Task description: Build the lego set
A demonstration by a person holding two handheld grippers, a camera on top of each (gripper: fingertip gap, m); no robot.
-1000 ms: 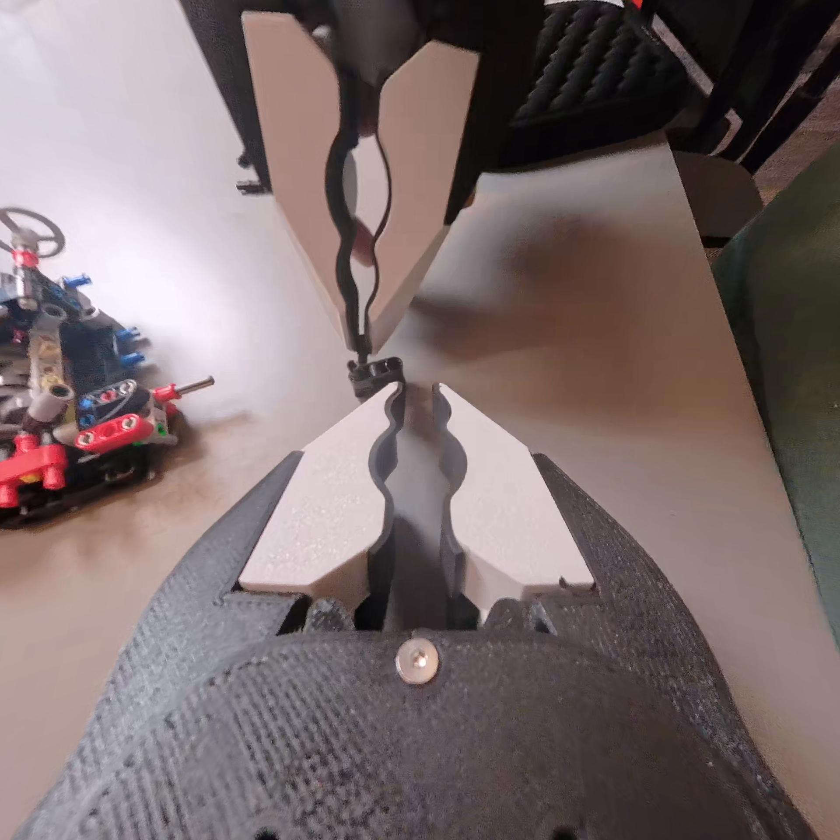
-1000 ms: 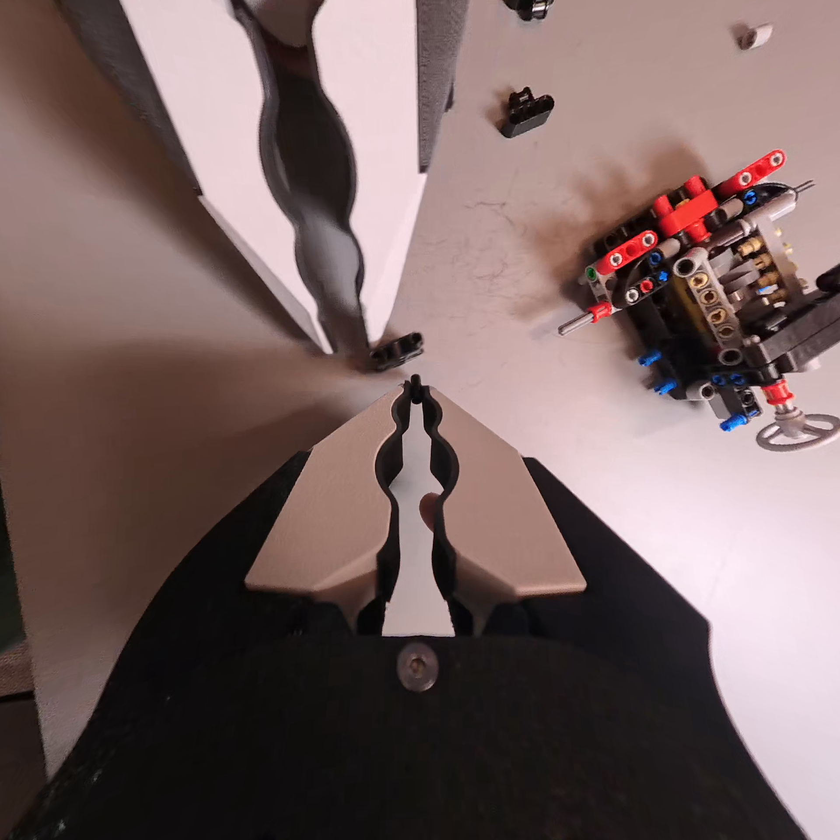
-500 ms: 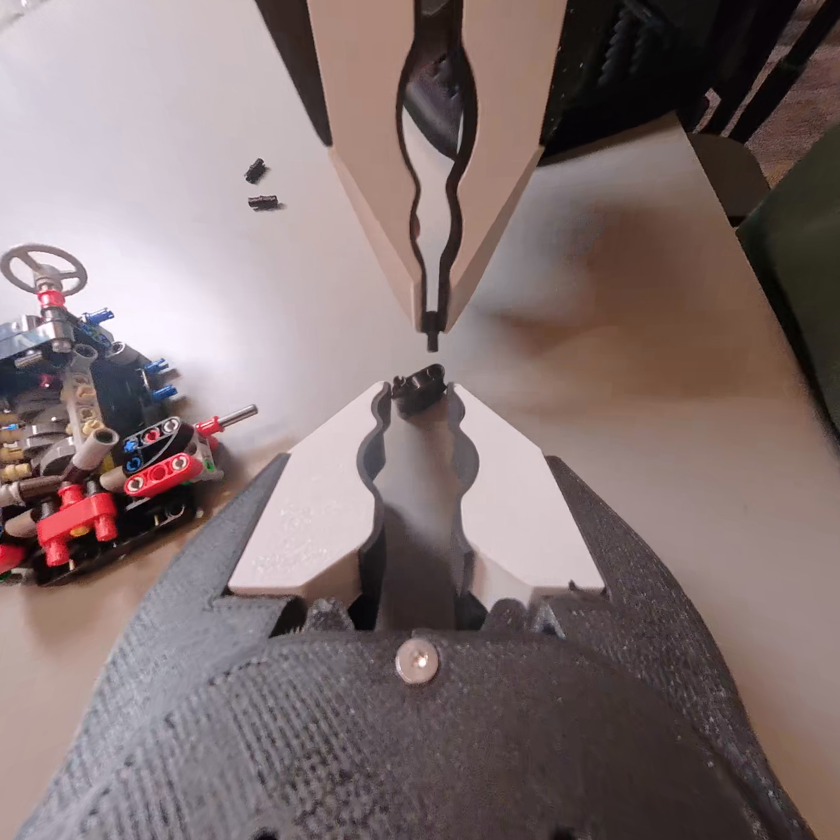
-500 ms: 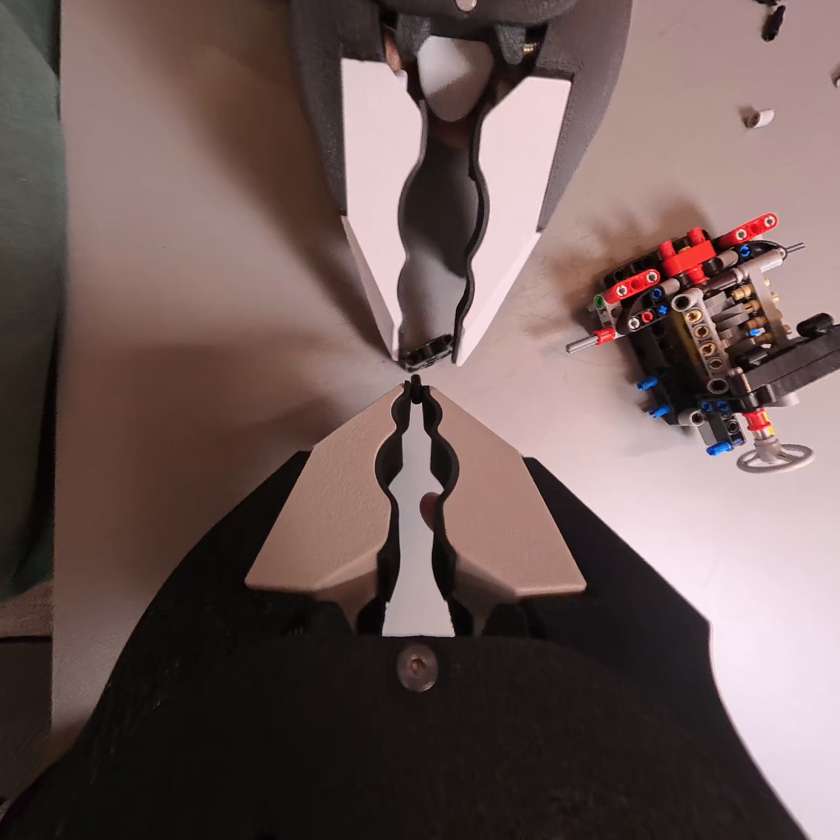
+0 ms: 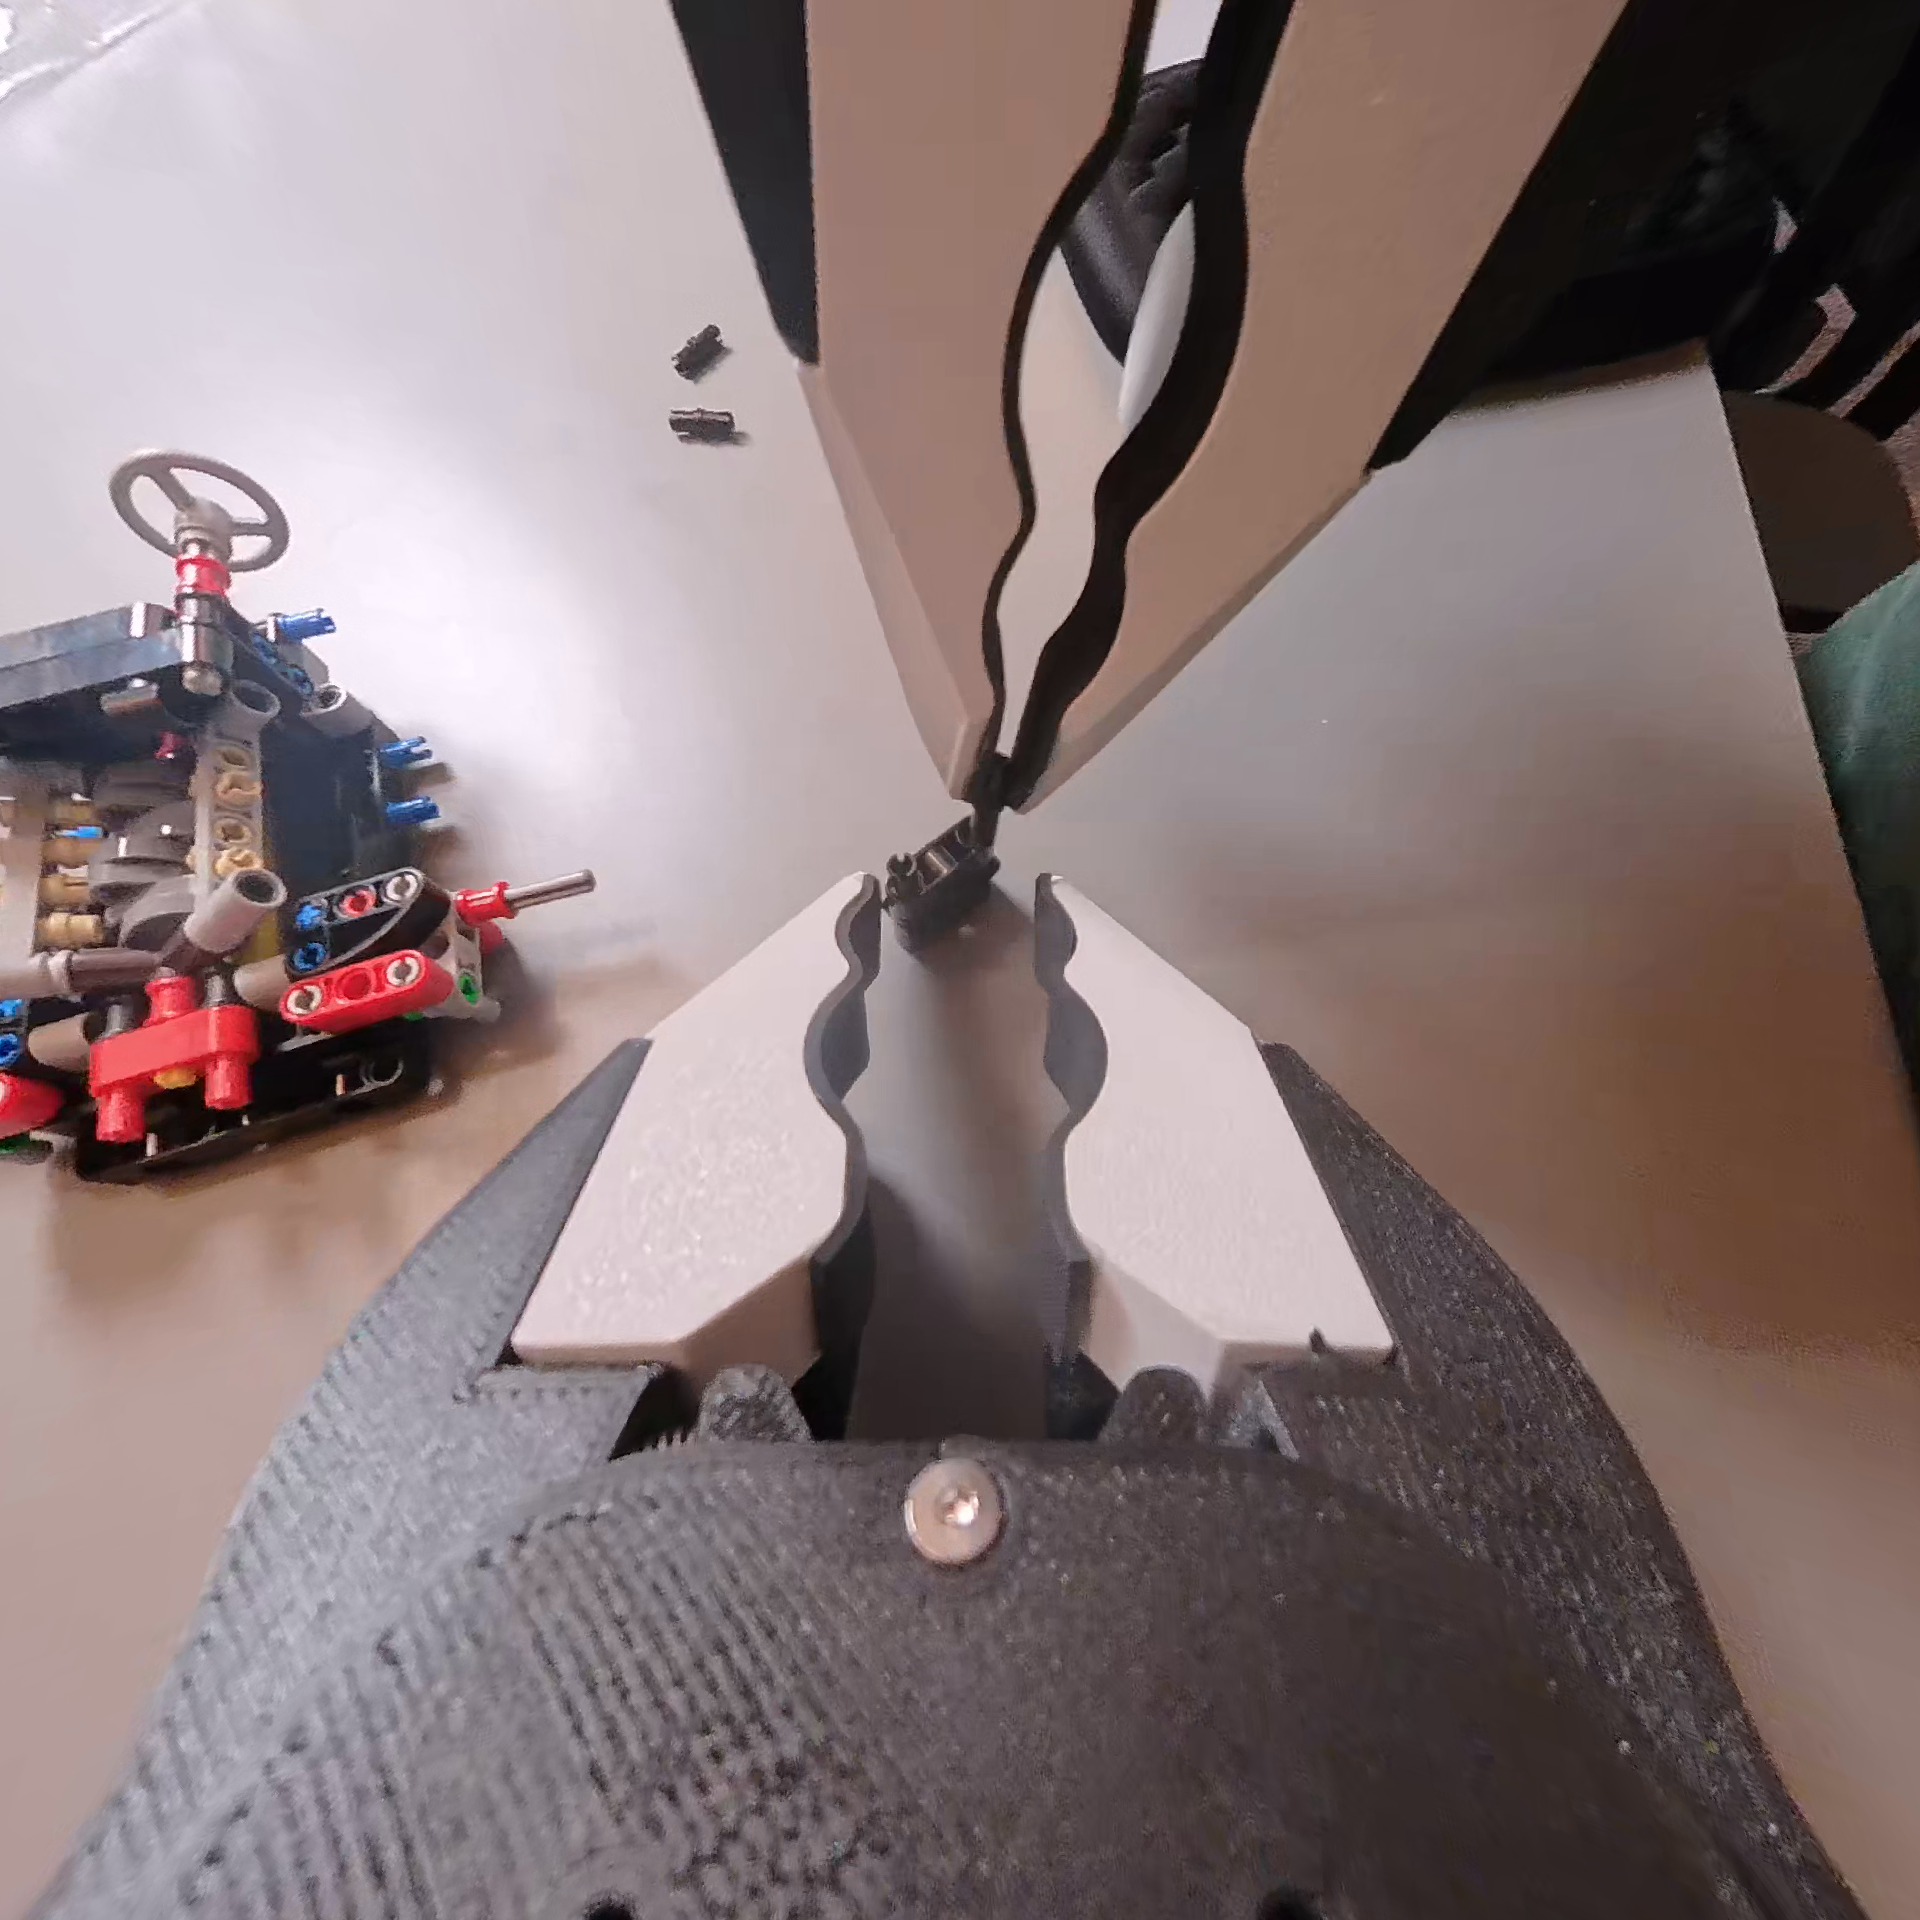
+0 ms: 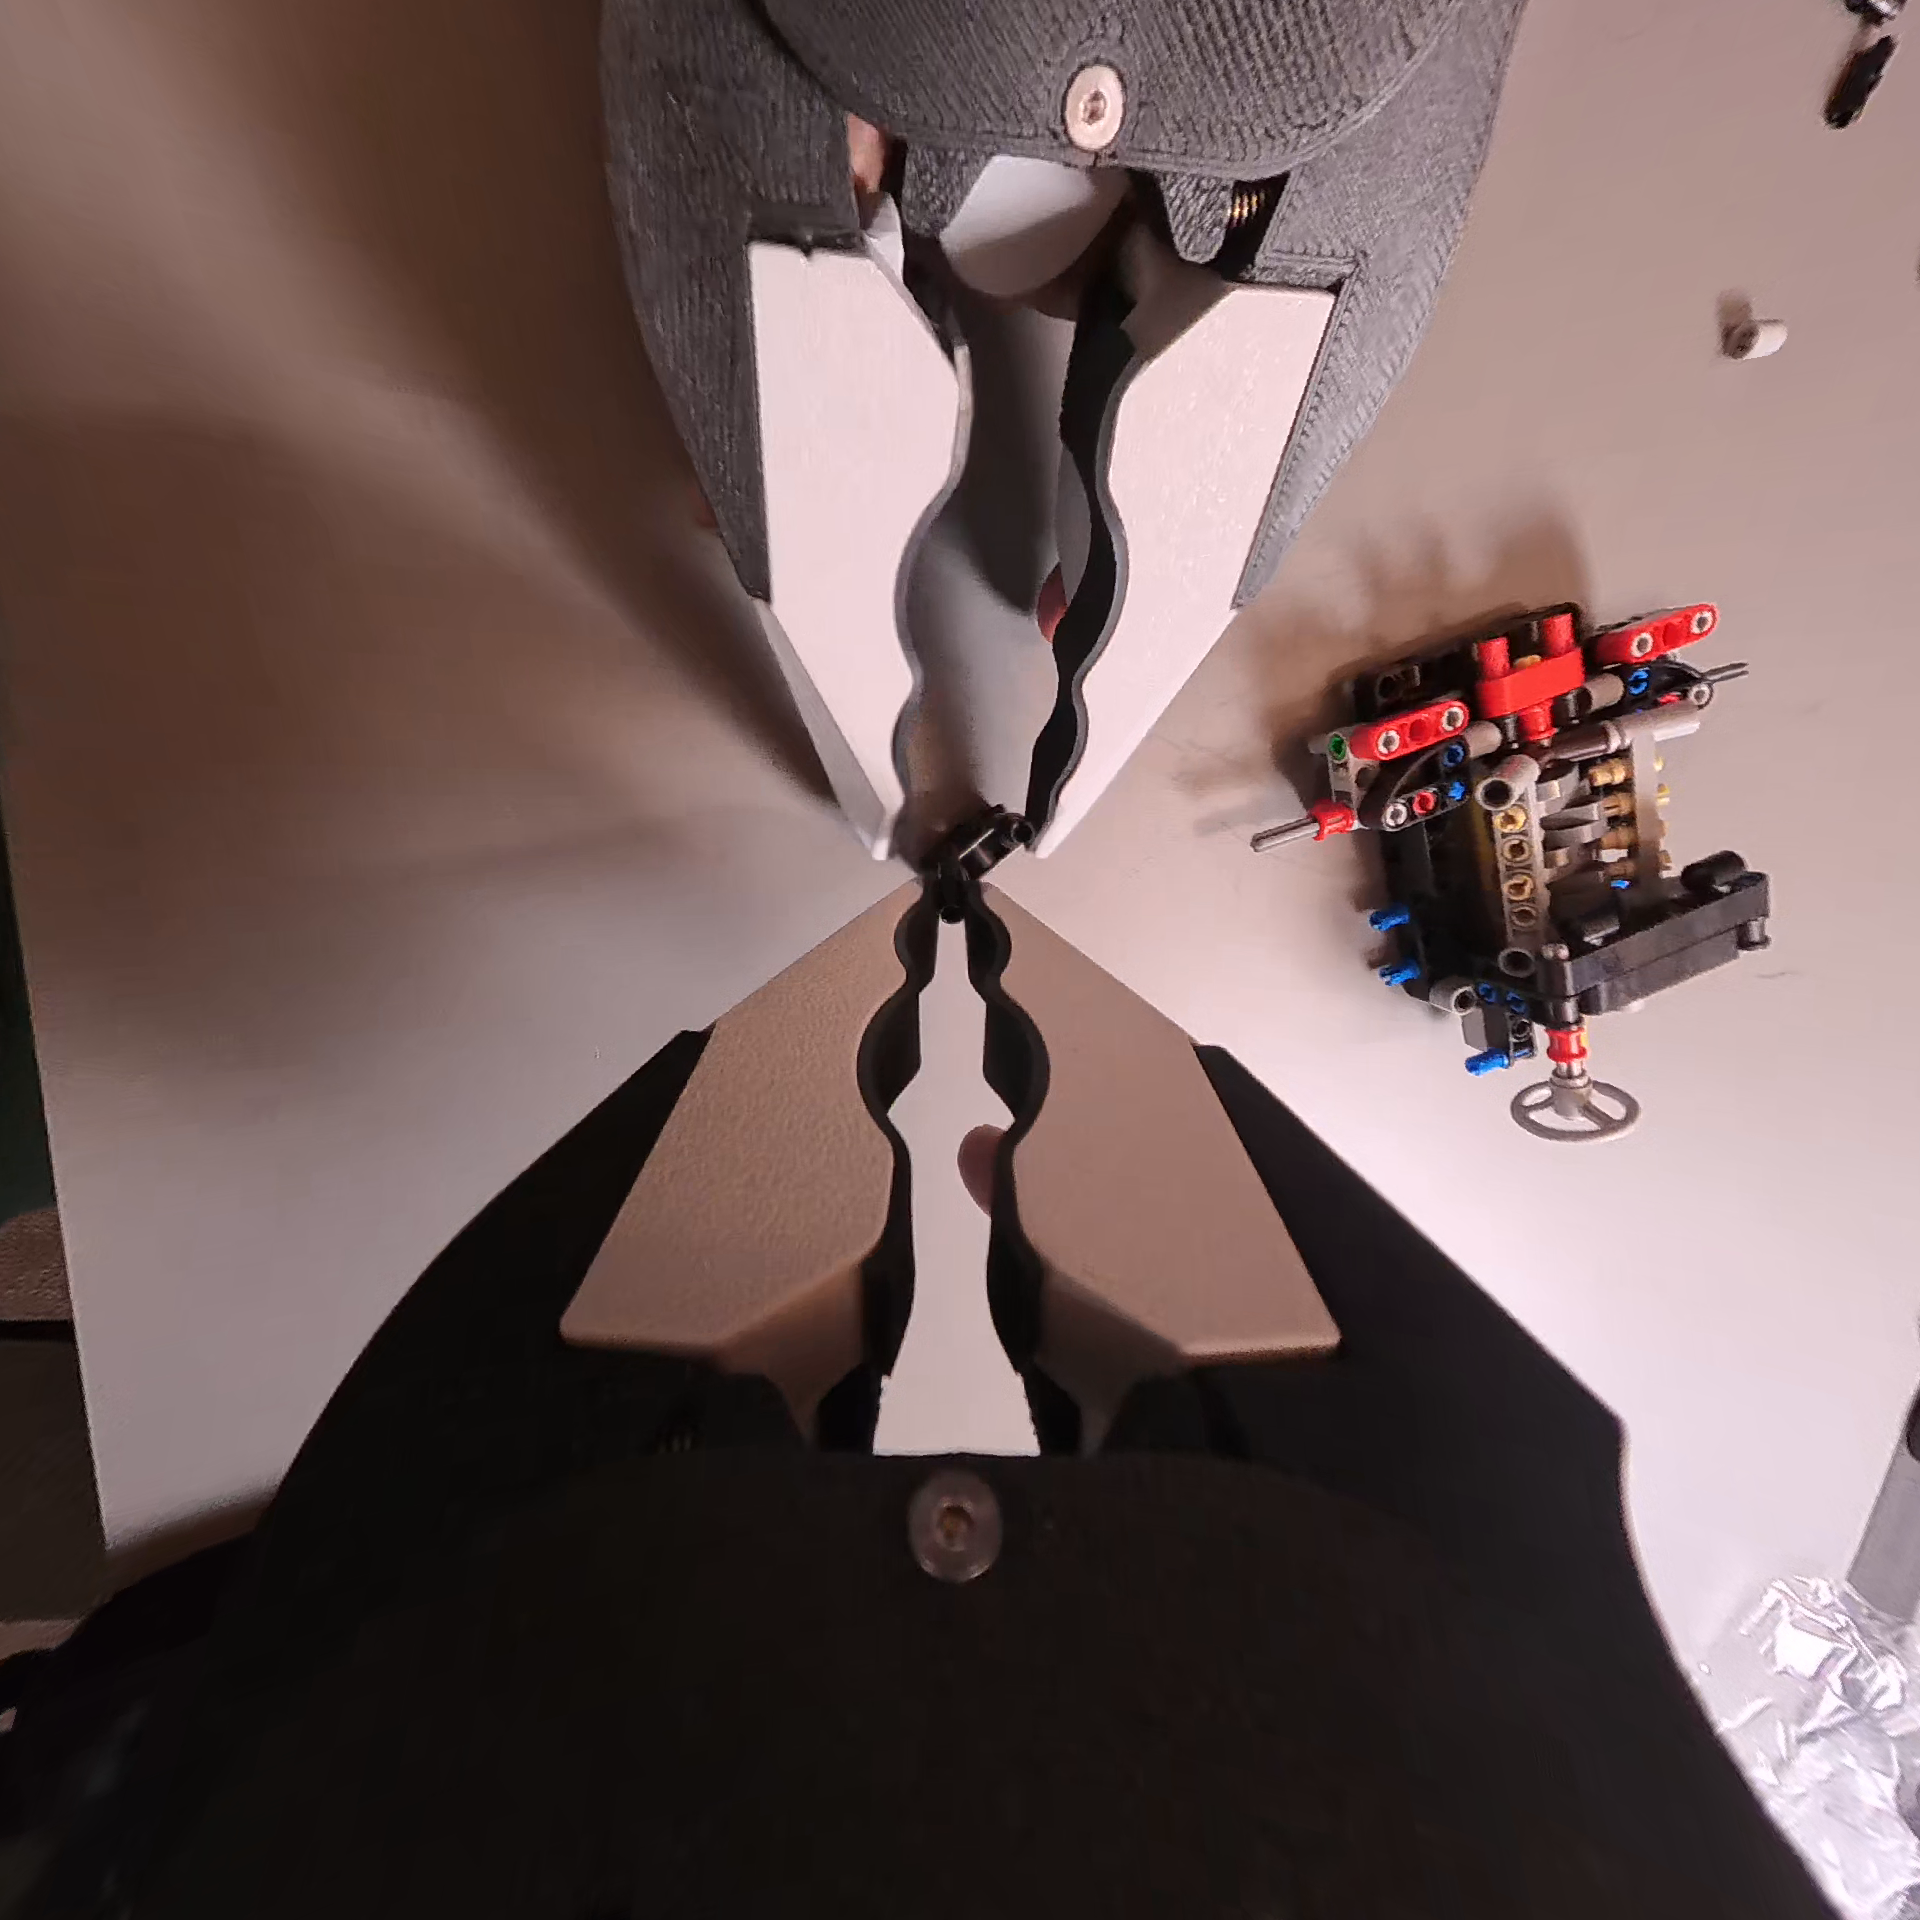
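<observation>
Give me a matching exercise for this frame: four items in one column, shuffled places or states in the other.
1. left gripper
2. right gripper
3. multicoloured partly built lego model
4. two loose black pins

A. lying flat, farthest from the left camera
B. shut on a small black pin
C. open around a black connector
D. standing on the grey table, left in left wrist view

Pairs: 1-C, 2-B, 3-D, 4-A.

Pale beige tabletop point(image 5: 1455, 831), plain all over. Beside it, a dark green edge point(image 5: 1870, 748). On the tabletop, a black lego build point(image 5: 208, 883) with red beams, blue pins, tan bits and a grey wheel. Near the build, two small black pins point(image 5: 701, 384). Left hand-held gripper point(image 5: 956, 904): rough black body, pale grey fingers point(image 5: 727, 1122), black wavy pads. Between the fingertips, a tiny black piece point(image 5: 940, 868). Right hand-held gripper point(image 6: 951, 894): black body, tan fingers point(image 6: 769, 1143). Shiny silver foil point(image 6: 1829, 1704).
</observation>
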